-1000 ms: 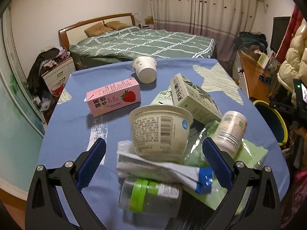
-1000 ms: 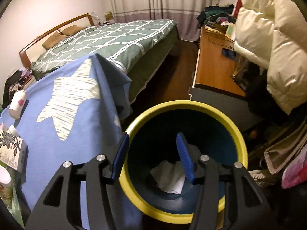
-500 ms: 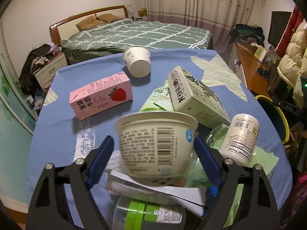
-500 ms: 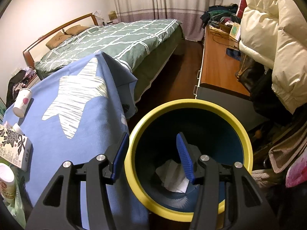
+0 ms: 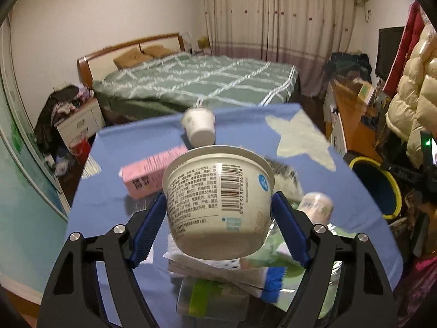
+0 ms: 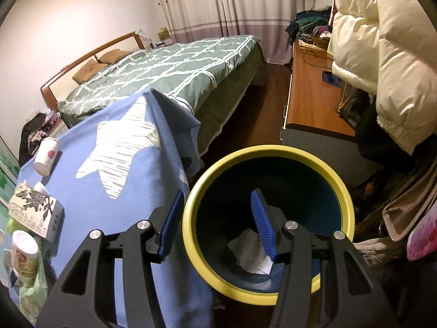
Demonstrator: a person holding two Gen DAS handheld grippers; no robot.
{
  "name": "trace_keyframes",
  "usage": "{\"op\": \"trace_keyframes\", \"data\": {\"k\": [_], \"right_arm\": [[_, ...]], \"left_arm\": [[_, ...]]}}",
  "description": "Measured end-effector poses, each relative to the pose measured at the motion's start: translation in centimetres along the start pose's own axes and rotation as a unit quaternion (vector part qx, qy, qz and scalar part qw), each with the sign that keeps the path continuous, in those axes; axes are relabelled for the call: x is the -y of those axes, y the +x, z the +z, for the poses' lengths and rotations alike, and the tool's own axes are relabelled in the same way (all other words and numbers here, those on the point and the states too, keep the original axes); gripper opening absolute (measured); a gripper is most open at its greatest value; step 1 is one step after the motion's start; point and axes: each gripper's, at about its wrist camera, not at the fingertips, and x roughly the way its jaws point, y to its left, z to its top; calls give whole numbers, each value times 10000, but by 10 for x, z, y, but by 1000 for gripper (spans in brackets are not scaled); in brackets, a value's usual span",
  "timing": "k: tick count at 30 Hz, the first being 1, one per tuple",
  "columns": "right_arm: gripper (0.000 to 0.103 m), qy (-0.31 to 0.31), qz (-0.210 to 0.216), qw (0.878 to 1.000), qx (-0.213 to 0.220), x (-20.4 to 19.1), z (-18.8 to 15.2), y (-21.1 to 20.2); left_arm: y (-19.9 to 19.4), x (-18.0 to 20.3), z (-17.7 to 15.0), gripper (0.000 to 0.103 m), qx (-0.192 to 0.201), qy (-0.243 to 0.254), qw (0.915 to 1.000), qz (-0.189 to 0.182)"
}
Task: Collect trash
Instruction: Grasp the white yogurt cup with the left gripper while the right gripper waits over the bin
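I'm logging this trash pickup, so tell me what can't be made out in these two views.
- Left wrist view: the tub between the left gripper pads hides most of the wrappers beneath it; the tub's inside isn't visible.
- Left wrist view: the pink carton and small bottle are motion-blurred, labels unreadable.
- Right wrist view: the right gripper covers part of the paper in the bin.

A white plastic yogurt tub (image 5: 218,199) sits between the fingers of the left gripper (image 5: 218,227), above a heap of crumpled wrappers (image 5: 226,273) on the blue star-print tablecloth (image 5: 273,120). Behind the tub lie a pink milk carton (image 5: 144,175), to its left, and a tipped white paper cup (image 5: 199,128). Right of the tablecloth, on the floor, stands a round yellow-rimmed bin (image 6: 269,210) with white paper (image 6: 250,254) inside; the right gripper (image 6: 218,224) hangs over its near rim.
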Motion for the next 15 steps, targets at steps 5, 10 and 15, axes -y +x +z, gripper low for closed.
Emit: {"op": "trace_keyframes", "data": {"k": [5,10,15], "right_arm": [[49,72,29,9998,161,12,-3,-15],[49,170,-71,9995,243,33,-6,-25],[49,340,-191,9990,233,63,-10,-30]], "left_arm": [[-19,27,13,78,176,187,9994,-234],[-16,79,25,78,166,510,9961,-699],[5,151,34,78,-13,912,9881,-1238]]}}
